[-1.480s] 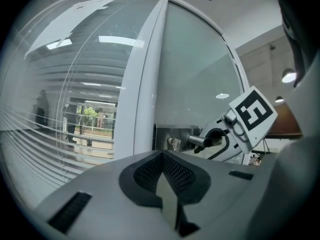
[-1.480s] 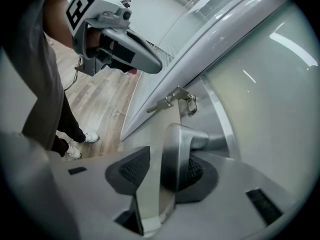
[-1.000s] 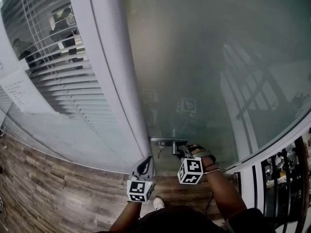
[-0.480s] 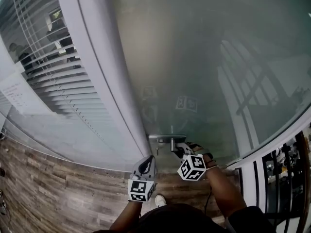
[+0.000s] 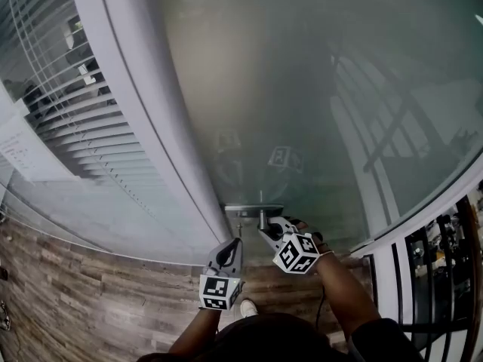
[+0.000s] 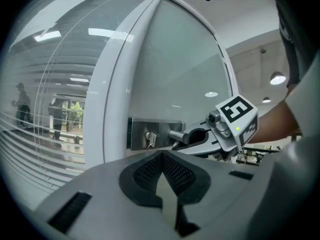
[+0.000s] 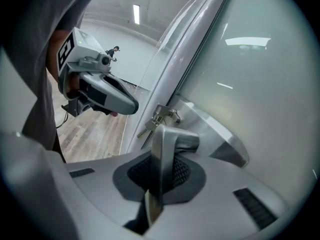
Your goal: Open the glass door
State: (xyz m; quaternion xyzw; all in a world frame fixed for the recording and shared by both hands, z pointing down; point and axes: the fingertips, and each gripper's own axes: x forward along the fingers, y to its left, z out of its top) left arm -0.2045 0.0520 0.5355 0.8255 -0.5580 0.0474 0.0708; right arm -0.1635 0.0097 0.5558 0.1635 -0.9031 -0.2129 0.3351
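The frosted glass door (image 5: 302, 111) has a metal lock plate (image 5: 253, 208) low at its left edge. From the plate a metal lever handle (image 5: 262, 219) sticks out, and my right gripper (image 5: 266, 227) is shut on it. In the right gripper view the handle (image 7: 165, 149) stands between the pads, with a bunch of keys (image 7: 159, 118) hanging in the lock behind. My left gripper (image 5: 232, 245) hangs just left of and below the plate, shut with nothing in it. The left gripper view shows its closed jaws (image 6: 162, 156) pointing at the plate (image 6: 155, 133) and key (image 6: 149, 138).
A wide white door frame (image 5: 143, 127) runs beside the door. Left of it is a glass wall with blinds (image 5: 68, 119). Wooden floor (image 5: 75, 292) lies below, and a black railing (image 5: 438, 277) stands at the right. The person's shoe (image 5: 247, 308) shows near the door's foot.
My right gripper has rolled on the handle, its marker cube now tilted further over. The left gripper has stayed where it was. The head view has swung slightly.
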